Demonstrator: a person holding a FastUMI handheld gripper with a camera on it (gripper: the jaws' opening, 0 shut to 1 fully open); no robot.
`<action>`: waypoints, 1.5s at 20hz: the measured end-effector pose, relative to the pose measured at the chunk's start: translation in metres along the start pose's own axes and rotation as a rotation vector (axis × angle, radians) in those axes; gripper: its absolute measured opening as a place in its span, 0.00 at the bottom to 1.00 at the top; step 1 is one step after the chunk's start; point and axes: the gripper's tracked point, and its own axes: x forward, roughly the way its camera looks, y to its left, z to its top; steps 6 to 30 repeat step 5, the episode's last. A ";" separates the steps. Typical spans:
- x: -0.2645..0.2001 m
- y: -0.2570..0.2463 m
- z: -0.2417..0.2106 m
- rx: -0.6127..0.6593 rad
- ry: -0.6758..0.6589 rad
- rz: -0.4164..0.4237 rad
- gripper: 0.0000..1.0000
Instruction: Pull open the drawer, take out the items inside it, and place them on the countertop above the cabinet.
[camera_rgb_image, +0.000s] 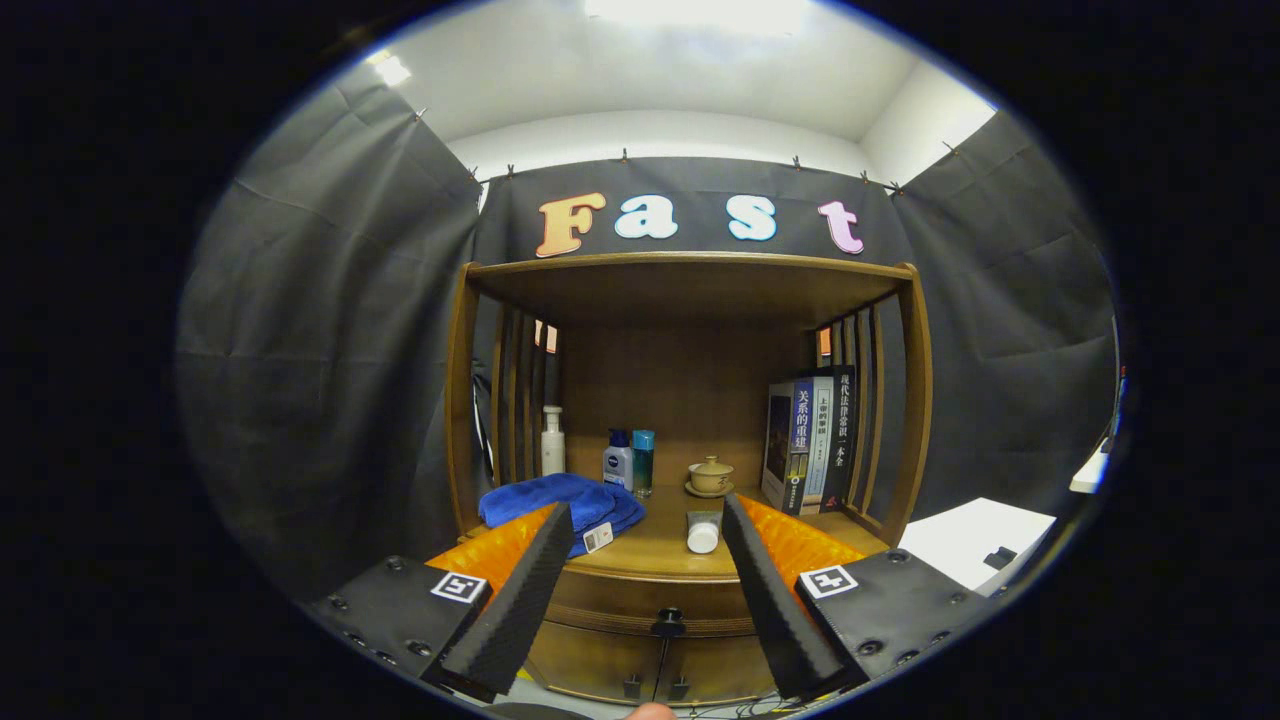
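Note:
A wooden cabinet stands ahead with its drawer (640, 598) closed; a small dark knob (667, 624) sits at the drawer's middle, between my fingers and slightly below their tips. The countertop (660, 545) above it carries a blue towel (562, 502), a white tube (703, 533) lying on its side, a lidded tea cup (710, 476), two small bottles (628, 462) and a white pump bottle (552, 441). My gripper (646, 512) is open, fingers spread wide, nothing between them, some way back from the cabinet front.
Several books (812, 438) stand upright at the right of the shelf, against slatted sides. Below the drawer are two cabinet doors (655, 672) with small handles. A white surface (975, 542) lies to the right of the cabinet.

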 end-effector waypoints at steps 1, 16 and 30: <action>0.000 -0.001 0.000 0.001 -0.001 0.000 0.98; 0.001 -0.001 -0.002 -0.001 0.001 0.001 0.98; 0.001 -0.001 -0.002 -0.001 0.001 0.001 0.98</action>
